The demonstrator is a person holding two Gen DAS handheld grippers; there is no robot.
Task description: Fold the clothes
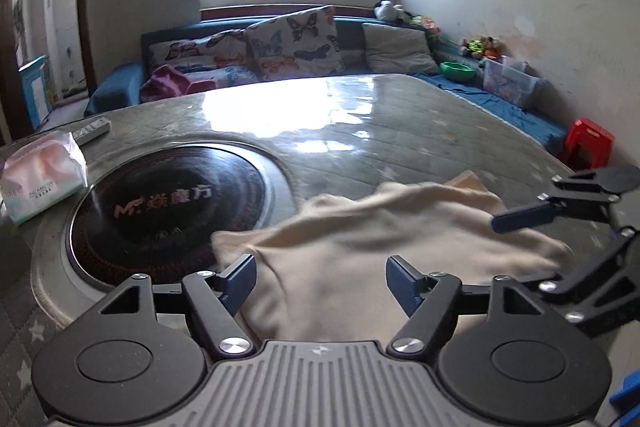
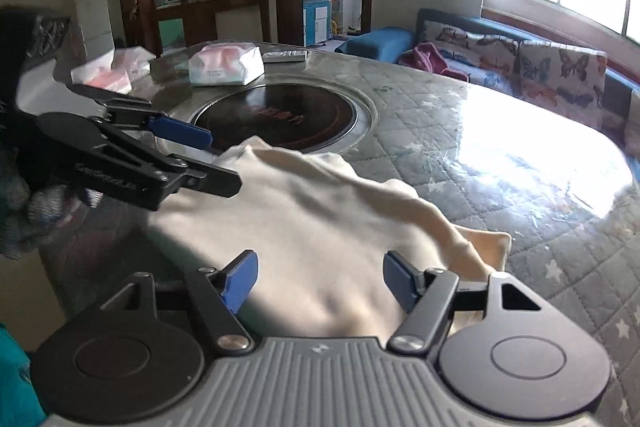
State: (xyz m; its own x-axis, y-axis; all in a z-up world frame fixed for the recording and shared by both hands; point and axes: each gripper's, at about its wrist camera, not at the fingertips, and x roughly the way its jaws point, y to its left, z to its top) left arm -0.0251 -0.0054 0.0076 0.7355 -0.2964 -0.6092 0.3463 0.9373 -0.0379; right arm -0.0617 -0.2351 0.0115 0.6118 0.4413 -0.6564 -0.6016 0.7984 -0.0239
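Observation:
A cream garment (image 1: 360, 239) lies crumpled on the near part of the round table, one corner reaching the hob's rim. My left gripper (image 1: 322, 281) is open, its blue pads on either side of the cloth's near edge. My right gripper (image 2: 320, 281) is open too, straddling the garment (image 2: 320, 211) from the other side. Each gripper shows in the other's view: the right gripper (image 1: 524, 251) over the cloth's right end, the left gripper (image 2: 224, 165) over its left corner. Neither pinches the cloth.
The table (image 1: 400, 131) has a quilted cover under glossy plastic and a black induction hob (image 1: 168, 203) in its middle. Tissue packs (image 2: 226, 65) and a remote (image 2: 284, 56) lie beyond the hob. A butterfly-cushion sofa (image 1: 280, 43) and a red stool (image 1: 588, 143) stand behind.

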